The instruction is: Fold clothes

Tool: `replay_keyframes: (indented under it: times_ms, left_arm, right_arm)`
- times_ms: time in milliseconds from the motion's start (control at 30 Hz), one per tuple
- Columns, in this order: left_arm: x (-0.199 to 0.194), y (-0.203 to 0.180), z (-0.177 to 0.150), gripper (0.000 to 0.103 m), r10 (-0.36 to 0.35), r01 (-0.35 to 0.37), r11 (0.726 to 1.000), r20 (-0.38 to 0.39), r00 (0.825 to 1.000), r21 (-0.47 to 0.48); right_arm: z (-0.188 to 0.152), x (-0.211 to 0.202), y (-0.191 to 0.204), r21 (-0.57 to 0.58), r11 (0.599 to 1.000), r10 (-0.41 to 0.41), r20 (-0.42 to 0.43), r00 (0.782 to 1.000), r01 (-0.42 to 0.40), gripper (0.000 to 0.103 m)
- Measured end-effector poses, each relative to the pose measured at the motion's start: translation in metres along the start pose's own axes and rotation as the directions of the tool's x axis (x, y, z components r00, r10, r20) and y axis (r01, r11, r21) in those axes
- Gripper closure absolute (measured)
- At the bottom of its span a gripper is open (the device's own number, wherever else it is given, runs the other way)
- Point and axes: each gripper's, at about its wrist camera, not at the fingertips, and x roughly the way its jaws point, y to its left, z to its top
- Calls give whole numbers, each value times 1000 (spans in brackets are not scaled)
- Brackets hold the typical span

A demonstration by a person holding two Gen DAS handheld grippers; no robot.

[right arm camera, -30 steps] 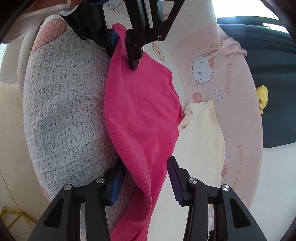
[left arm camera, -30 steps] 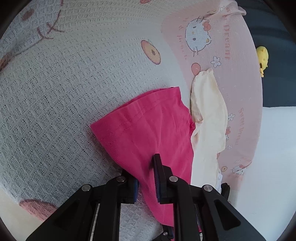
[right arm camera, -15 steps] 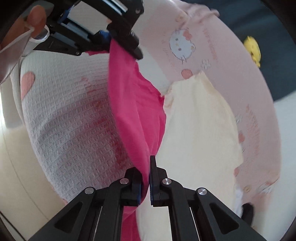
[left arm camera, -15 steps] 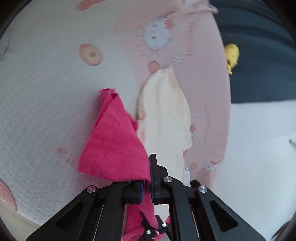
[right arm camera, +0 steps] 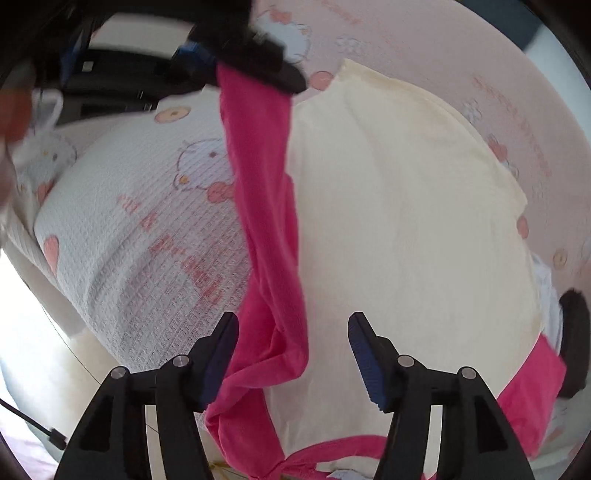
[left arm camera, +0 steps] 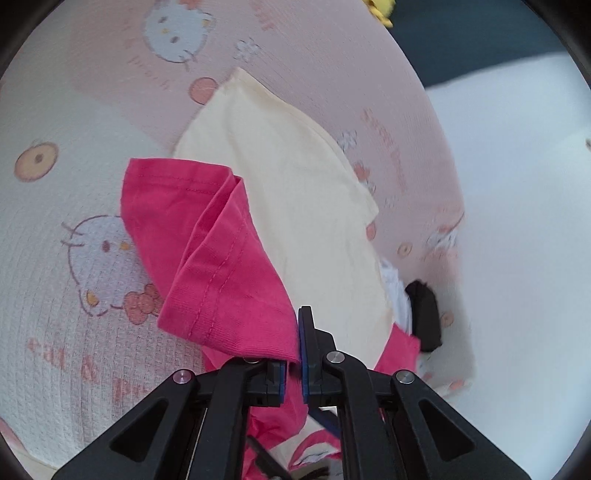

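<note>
A bright pink garment [left arm camera: 218,266] hangs bunched from my left gripper [left arm camera: 293,350], which is shut on its hemmed edge. In the right wrist view the same pink garment [right arm camera: 262,184] drapes as a long strip from the blurred left gripper [right arm camera: 255,55] at the top down past my right gripper [right arm camera: 291,325]. The right jaws are opening; the strip runs between them, nearer the left finger, and the pads do not press it. A cream garment [right arm camera: 406,221] lies flat beside it, partly under the pink cloth, on the bed.
A white waffle blanket with cartoon cat prints [left arm camera: 74,332] covers the left side, with a pink printed sheet [left arm camera: 332,74] beyond. A black object [left arm camera: 424,314] lies at the cream garment's right edge. A yellow toy [left arm camera: 380,9] sits far back. A hand [right arm camera: 14,110] blurs at the left.
Both grippers have risen and rolled, lifting the pink garment off the blanket. The left closed on its hem. The right clamped the cloth half a second ago and has now spread its jaws.
</note>
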Motion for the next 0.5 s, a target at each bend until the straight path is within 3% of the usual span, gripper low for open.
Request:
replay_keyframes:
  times_ms: [167, 333, 500]
  left_arm:
    - [22, -18, -3, 99, 57, -54, 995, -35, 998, 87]
    - [40, -28, -4, 99, 77, -68, 991, -69, 995, 119]
    - [59, -40, -11, 99, 144, -119, 971, -113, 983, 205]
  right_arm:
    - [-10, -2, -34, 163, 983, 90, -43, 995, -82, 36]
    - [-24, 6, -60, 283, 956, 117, -120, 986, -79, 36]
    - [-38, 11, -89, 419, 901, 185, -130, 974, -115, 36]
